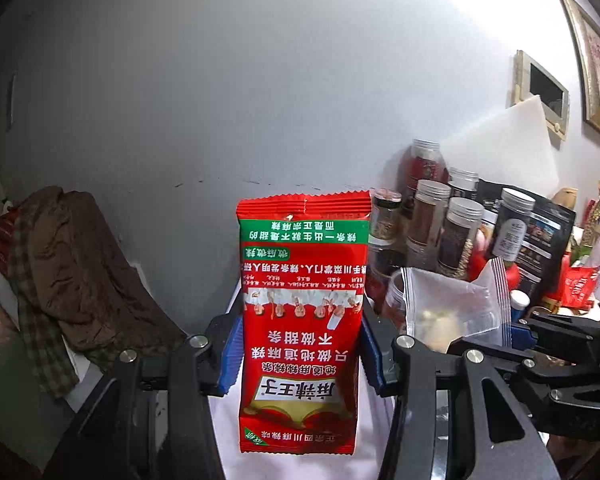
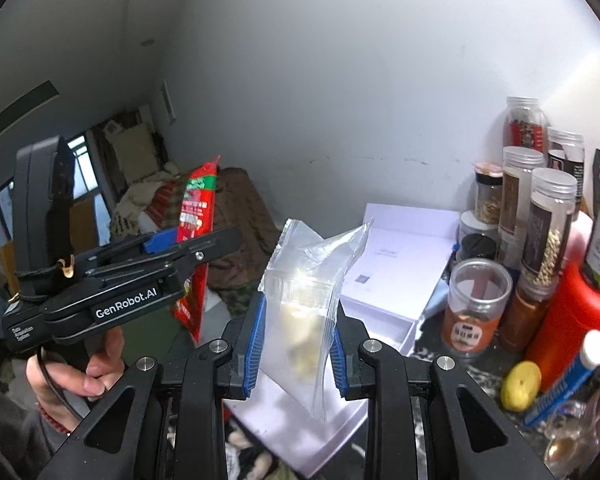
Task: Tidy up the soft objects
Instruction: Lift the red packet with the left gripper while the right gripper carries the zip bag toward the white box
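Left wrist view: the left gripper (image 1: 300, 344) is clamped on a red snack packet (image 1: 302, 320), its blue pads pressing both side edges. The packet stands upright between the fingers, print upside down, raised above a white box (image 1: 296, 464). To the right, the right gripper (image 1: 480, 334) holds a clear bag (image 1: 448, 304). Behind it stands a cluster of clear jars (image 1: 440, 216) with ribbed lids, holding dark and grainy contents. A brown blanket (image 1: 72, 264) lies at left against the wall.

Right wrist view: the right gripper (image 2: 294, 344) is clamped on the clear bag (image 2: 304, 300), which holds pale lumps and hangs above the white box (image 2: 400, 264). At left, a hand (image 2: 76, 372) grips the left gripper (image 2: 188, 244) carrying the red snack packet (image 2: 194, 240). Jars (image 2: 540, 216), a red bottle (image 2: 572, 312) and a yellow cap (image 2: 521, 384) crowd the desk (image 2: 432, 320) at right.
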The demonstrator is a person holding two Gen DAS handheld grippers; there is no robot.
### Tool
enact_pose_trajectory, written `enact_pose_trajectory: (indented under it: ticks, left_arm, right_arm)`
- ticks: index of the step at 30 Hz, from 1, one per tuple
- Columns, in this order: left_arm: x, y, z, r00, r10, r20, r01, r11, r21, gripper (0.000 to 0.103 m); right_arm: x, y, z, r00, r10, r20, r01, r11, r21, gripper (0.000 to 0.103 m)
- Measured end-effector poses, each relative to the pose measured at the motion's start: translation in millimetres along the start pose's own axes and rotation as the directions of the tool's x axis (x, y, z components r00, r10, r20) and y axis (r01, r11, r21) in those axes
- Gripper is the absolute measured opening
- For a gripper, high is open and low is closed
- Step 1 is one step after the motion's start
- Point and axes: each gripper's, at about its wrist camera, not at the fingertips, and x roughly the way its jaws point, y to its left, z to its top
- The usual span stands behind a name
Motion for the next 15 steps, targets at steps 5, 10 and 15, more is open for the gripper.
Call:
enact_pose_trajectory:
  ticks: [5,10,15]
  left_arm:
    - [26,6,8,1.0,0.017,-0.014,-0.016,1.0,0.015,0.048]
    - [52,13,9,0.999,0.006,-0.047,-0.006,1.0,0.005,0.049]
    - [82,20,2,0.995,0.02,-0.097,-0.023,0.999,-0.026,0.048]
  right_arm:
    - [18,-7,9,1.0,-0.001,-0.012,0.001,1.0,-0.004,0.029]
    - [33,-13,14,1.0,-0.014,-0.027,0.014,1.0,-0.009,0.029]
    - [49,-20,15,0.999,-0.021,-0.05,0.02,1.0,-0.005,0.029]
